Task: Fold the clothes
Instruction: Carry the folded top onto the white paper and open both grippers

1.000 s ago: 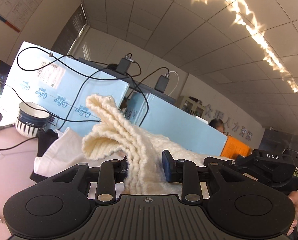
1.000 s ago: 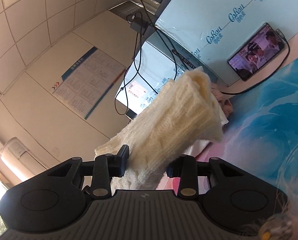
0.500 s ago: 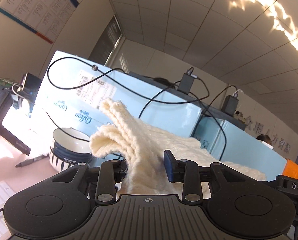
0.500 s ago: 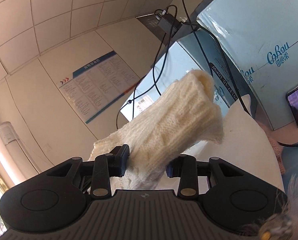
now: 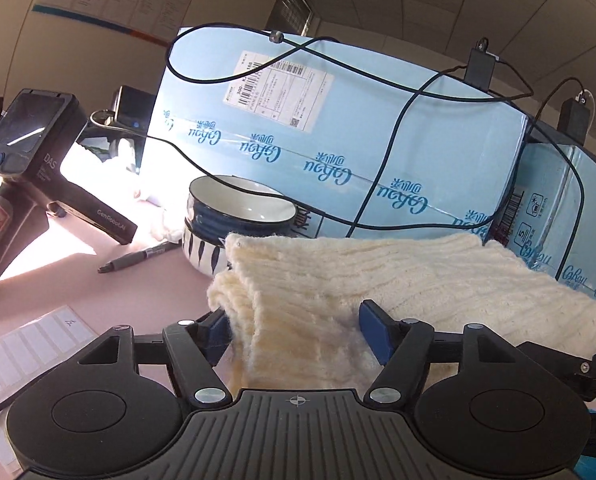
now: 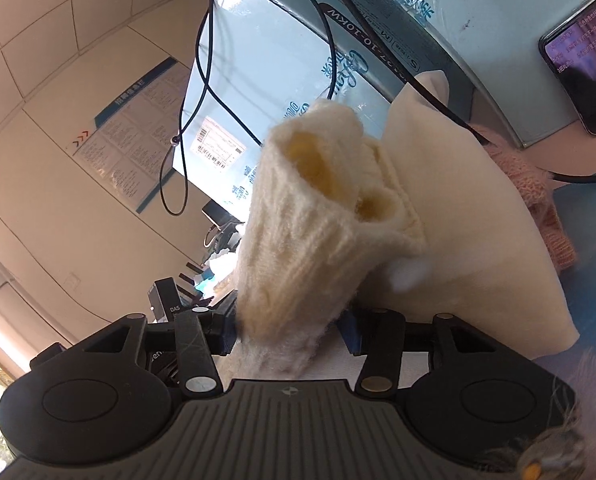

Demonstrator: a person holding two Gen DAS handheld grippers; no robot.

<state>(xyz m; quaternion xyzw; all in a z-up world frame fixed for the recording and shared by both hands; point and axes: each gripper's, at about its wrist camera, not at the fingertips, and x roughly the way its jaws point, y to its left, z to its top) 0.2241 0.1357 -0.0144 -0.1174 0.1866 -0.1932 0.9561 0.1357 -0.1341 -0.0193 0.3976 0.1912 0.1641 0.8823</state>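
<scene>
Clamping its bunched edges, the left gripper and right gripper each have jaws closed on the cream cable-knit sweater, which is thick, ribbed and folded in layers, stretching lengthwise rightward from the left gripper above the pink table.

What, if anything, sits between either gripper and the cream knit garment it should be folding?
Nothing visible does. The left gripper is shut on the cream knit garment, and the right gripper grips another bunched part of it. The striped bowl and marker pen lie beyond the left gripper on the pink table.
</scene>
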